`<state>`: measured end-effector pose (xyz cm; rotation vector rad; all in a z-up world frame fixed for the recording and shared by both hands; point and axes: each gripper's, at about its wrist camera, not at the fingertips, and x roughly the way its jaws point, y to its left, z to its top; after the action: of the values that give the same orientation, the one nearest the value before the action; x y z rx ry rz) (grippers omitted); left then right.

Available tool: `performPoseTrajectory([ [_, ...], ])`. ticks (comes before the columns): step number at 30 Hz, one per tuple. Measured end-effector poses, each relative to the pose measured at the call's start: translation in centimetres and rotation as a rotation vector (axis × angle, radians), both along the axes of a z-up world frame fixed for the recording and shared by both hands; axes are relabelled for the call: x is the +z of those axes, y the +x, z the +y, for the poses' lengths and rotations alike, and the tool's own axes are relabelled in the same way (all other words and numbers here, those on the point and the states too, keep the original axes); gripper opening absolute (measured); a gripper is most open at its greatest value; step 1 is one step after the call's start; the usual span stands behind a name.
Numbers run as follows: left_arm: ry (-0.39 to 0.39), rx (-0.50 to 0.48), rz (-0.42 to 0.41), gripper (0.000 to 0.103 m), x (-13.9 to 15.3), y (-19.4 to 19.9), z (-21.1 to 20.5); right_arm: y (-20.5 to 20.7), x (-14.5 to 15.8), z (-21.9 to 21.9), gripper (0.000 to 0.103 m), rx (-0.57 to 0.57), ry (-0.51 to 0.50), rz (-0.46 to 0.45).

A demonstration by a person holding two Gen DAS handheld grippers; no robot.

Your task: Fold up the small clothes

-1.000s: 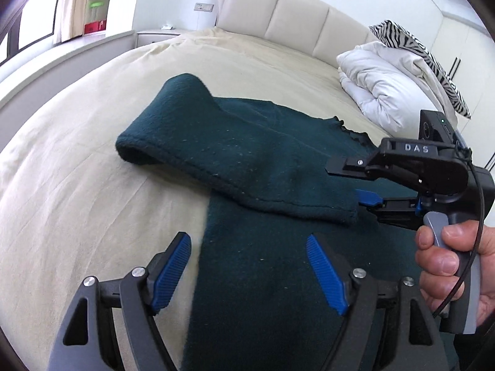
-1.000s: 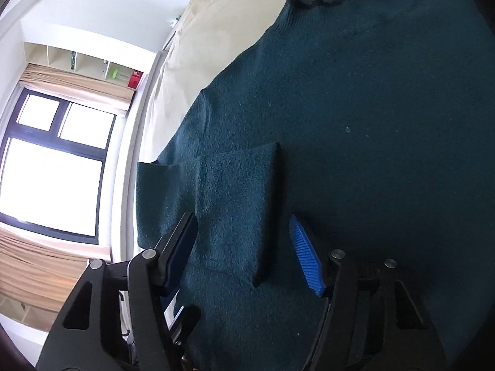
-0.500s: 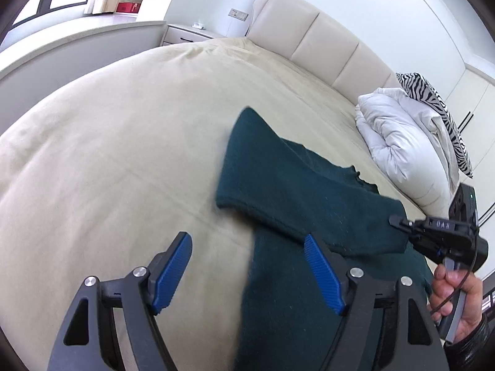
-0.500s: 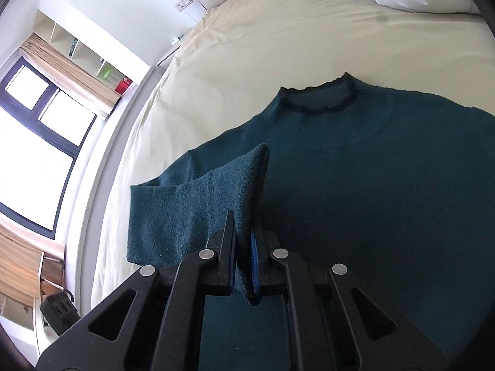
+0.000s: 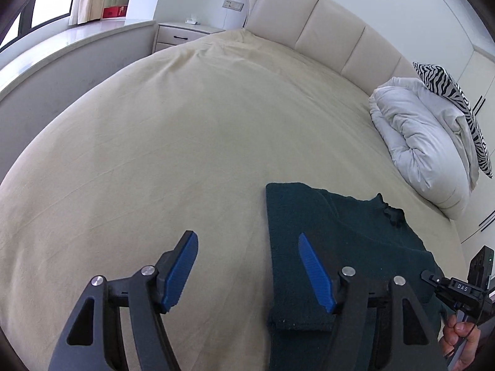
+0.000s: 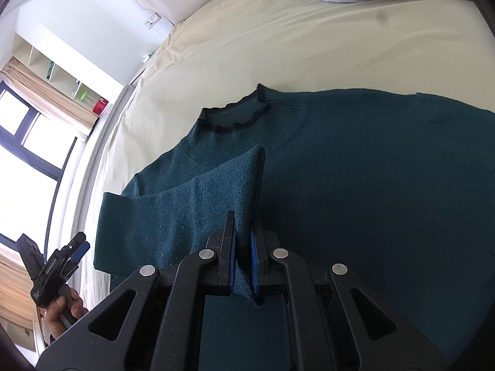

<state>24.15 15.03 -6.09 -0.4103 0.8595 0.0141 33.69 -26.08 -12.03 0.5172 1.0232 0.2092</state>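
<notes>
A dark green knit sweater (image 6: 371,170) lies flat on the cream bed, collar (image 6: 238,119) toward the headboard. Its left sleeve (image 6: 198,204) is folded across the body. My right gripper (image 6: 243,266) is shut on the sleeve's cuff edge and holds it raised. The right gripper also shows at the right edge of the left wrist view (image 5: 454,290). My left gripper (image 5: 247,275) is open and empty, held above the bed at the sweater's (image 5: 349,238) left edge. It also shows in the right wrist view (image 6: 74,250), away from the sweater.
The cream bed sheet (image 5: 185,142) spreads to the left and ahead. A white duvet (image 5: 417,142) and a zebra pillow (image 5: 454,99) lie at the right by the headboard (image 5: 324,21). A nightstand (image 5: 182,32) and a window ledge (image 5: 62,49) stand at the left.
My right gripper closed on the sleeve cuff and lifted it. My left gripper drew back and to the left, away from the sweater, staying open.
</notes>
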Motion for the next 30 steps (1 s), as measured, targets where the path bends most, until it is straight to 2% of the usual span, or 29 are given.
performPoseTrajectory([
  [4,0.015,-0.03,0.038,0.07,-1.1,1.2,-1.5,-0.5,-0.1,-1.7,0.006,-0.034,0.002,-0.005],
  [7,0.058,-0.052,0.058,0.07,-1.8,2.2,-2.4,-1.2,0.1,-2.4,0.006,-0.044,-0.015,-0.009],
  [9,0.073,-0.059,0.072,0.066,-2.2,3.2,-2.7,-1.3,0.0,-2.5,0.006,-0.038,-0.025,-0.006],
  [11,0.097,-0.066,0.081,0.058,-2.5,4.2,-2.9,-1.4,-0.3,-2.5,0.006,-0.03,-0.036,-0.002],
  [17,0.132,-0.096,0.095,0.051,-2.7,6.4,-3.5,-1.1,-0.9,-2.0,0.006,-0.001,-0.047,0.011],
  [18,0.133,-0.104,0.095,0.049,-2.8,6.6,-3.7,-1.0,-0.9,-1.8,0.006,0.003,-0.052,0.009],
  [19,0.142,-0.117,0.093,0.036,-2.8,6.6,-4.1,-1.0,-0.9,-1.7,0.006,0.008,-0.058,0.007],
  [20,0.157,-0.133,0.089,0.015,-3.0,6.5,-4.6,-0.9,-0.9,-1.6,0.006,0.012,-0.063,0.008],
  [21,0.182,-0.147,0.083,0.012,-3.1,6.3,-5.2,-0.8,-1.0,-1.4,0.006,0.012,-0.069,0.009],
  [24,0.275,-0.162,0.05,0.008,-3.0,5.8,-6.2,-0.7,-1.2,-1.5,0.006,0.0,-0.081,0.015],
  [30,0.248,-0.119,0.022,0.008,-3.2,5.3,-5.3,-0.3,0.0,-1.6,0.006,-0.039,-0.117,-0.022],
])
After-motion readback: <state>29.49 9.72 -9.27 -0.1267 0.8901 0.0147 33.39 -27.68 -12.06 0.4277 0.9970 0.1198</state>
